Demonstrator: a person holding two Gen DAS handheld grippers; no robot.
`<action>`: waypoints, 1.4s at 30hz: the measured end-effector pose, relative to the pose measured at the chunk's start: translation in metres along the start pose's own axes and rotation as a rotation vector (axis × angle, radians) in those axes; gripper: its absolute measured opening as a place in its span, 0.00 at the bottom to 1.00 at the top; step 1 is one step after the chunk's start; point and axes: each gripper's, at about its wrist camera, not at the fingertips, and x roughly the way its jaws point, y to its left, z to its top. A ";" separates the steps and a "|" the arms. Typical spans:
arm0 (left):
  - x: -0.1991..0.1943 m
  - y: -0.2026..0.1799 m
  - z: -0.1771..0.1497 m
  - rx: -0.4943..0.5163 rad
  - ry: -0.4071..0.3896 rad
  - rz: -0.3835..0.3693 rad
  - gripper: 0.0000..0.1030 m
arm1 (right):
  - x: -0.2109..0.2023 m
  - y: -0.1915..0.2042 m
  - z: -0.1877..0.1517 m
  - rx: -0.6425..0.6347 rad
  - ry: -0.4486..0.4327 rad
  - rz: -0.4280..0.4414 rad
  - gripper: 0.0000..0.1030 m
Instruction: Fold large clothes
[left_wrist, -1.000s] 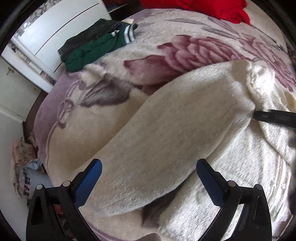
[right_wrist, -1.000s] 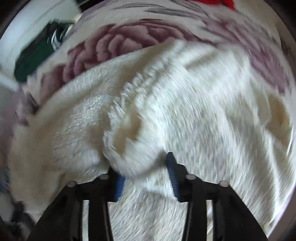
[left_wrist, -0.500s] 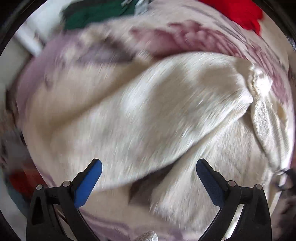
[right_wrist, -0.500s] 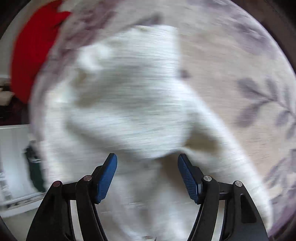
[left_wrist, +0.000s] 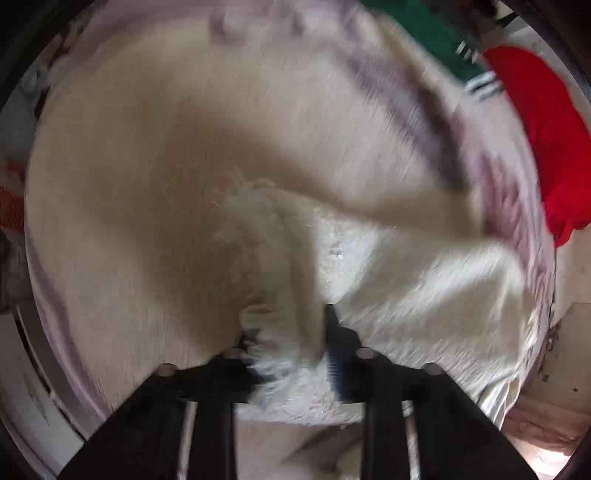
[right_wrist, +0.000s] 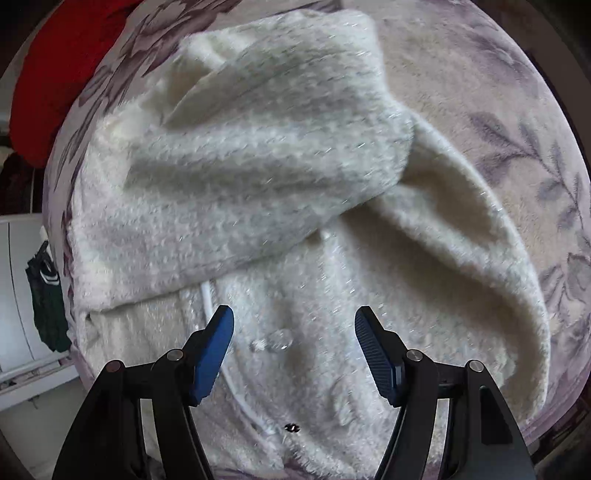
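Note:
A fluffy cream cardigan (right_wrist: 258, 155) lies on a floral blanket (right_wrist: 498, 92) on a bed, with one sleeve folded across its body. A clear button (right_wrist: 279, 338) shows on its front. My right gripper (right_wrist: 294, 347) is open and empty, just above the cardigan's front. In the blurred left wrist view, my left gripper (left_wrist: 291, 347) is shut on a bunched fold of the cream cardigan (left_wrist: 424, 295).
A red garment (right_wrist: 62, 62) lies at the far side of the bed; it also shows in the left wrist view (left_wrist: 550, 140). A dark green garment (right_wrist: 46, 299) lies by the bed's left edge near a white cabinet (right_wrist: 14, 295).
My right gripper let go of the cardigan, opened and swung round. My left gripper, open before, swung over the cardigan and closed on a fold of it.

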 end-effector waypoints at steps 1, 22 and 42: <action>-0.015 -0.009 0.011 0.036 -0.074 0.008 0.18 | 0.006 0.021 -0.007 -0.028 0.014 -0.005 0.68; -0.018 0.024 0.127 -0.051 -0.040 -0.128 0.57 | 0.060 0.267 0.005 -0.171 -0.087 0.163 0.68; -0.029 -0.063 0.188 0.350 -0.122 -0.090 0.10 | 0.097 0.307 0.024 -0.205 -0.025 0.095 0.68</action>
